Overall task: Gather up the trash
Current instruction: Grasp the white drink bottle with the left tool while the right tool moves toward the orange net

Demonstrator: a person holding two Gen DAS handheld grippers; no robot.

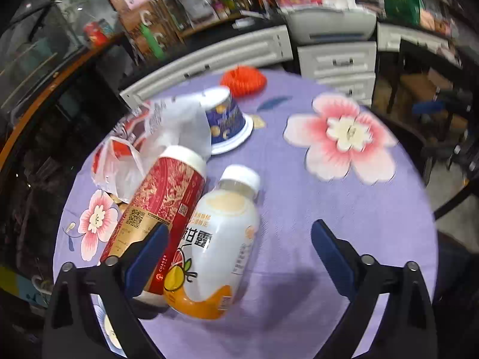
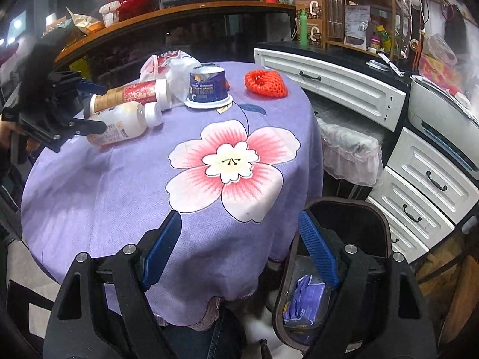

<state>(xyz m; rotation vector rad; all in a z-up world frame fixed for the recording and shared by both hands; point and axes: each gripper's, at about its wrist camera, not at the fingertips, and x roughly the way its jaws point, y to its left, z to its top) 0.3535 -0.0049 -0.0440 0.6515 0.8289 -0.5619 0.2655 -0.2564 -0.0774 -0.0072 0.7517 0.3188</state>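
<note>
**Both claws empty, bottles waiting on the counter**

Blue pads (image 1: 149,257) of the left claw (image 1: 236,257) fill the bottom of the left wrist view, spread wide with nothing pressed between them. Just beyond them, lower centre, a white juice bottle (image 1: 221,239) lies on its side touching a red bottle (image 1: 167,206), whose lower end sits behind the left pad. Further up are a crumpled plastic bag (image 1: 125,161), an upturned blue cup (image 1: 226,119) and a red net (image 1: 244,80), all on the purple flowered counter (image 1: 344,224).

In the right wrist view the right claw (image 2: 239,251) is likewise released and holds nothing; it hangs at the bottom of the frame over the counter's near edge.

The step in hand looks like a grasp on the juice bottle. Doing it well probably means centring the pads across the bottle's body rather than its rounded end, and keeping one pad from wedging against the red bottle beside it.

Only the right wrist view shows the bin (image 2: 344,239) at lower right, beside the counter, with purple wrapping inside, and the left claw seen from outside at upper left, near the bottles' bases. Only the left wrist view shows the bottle labels clearly.
</note>
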